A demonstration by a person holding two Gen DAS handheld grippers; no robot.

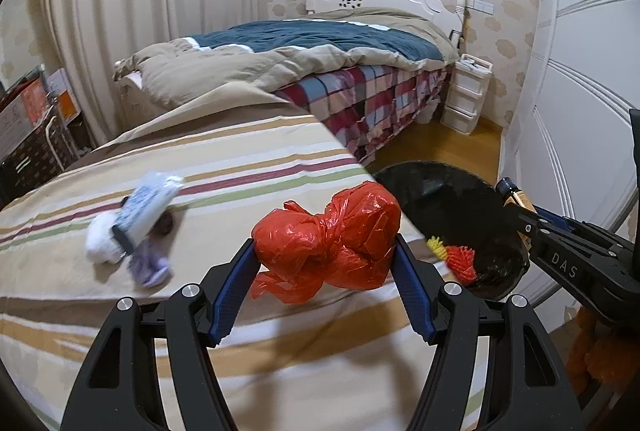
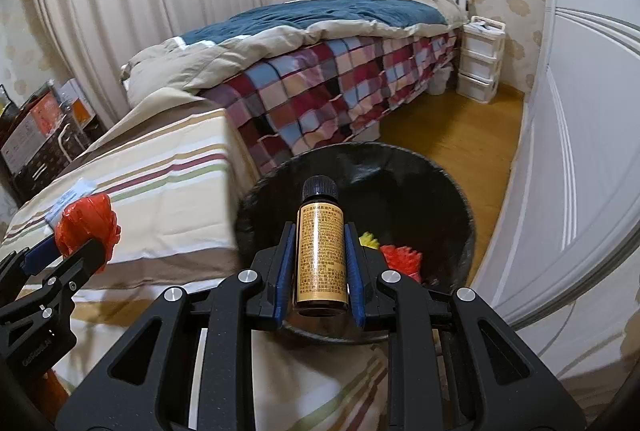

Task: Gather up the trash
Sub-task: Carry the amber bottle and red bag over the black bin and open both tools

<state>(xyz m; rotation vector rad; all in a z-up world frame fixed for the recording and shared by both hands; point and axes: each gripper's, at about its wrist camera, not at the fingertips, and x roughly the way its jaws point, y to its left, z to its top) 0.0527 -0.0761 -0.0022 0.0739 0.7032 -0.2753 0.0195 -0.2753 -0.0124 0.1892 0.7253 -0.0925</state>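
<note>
Right claw [image 2: 320, 251] grips bottle [image 2: 320, 247] above bin [image 2: 460, 207], lower centre; left claw [image 1: 326, 251] clamps red bag [image 1: 328, 243]. Release bottle only when centred over the bin's opening.

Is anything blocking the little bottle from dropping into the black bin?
Nothing visible does. The right tool holds the brown bottle right over the open trash bin. Below it there is only the bin's dark inside, with a yellow and red brush lying off to the side.
</note>
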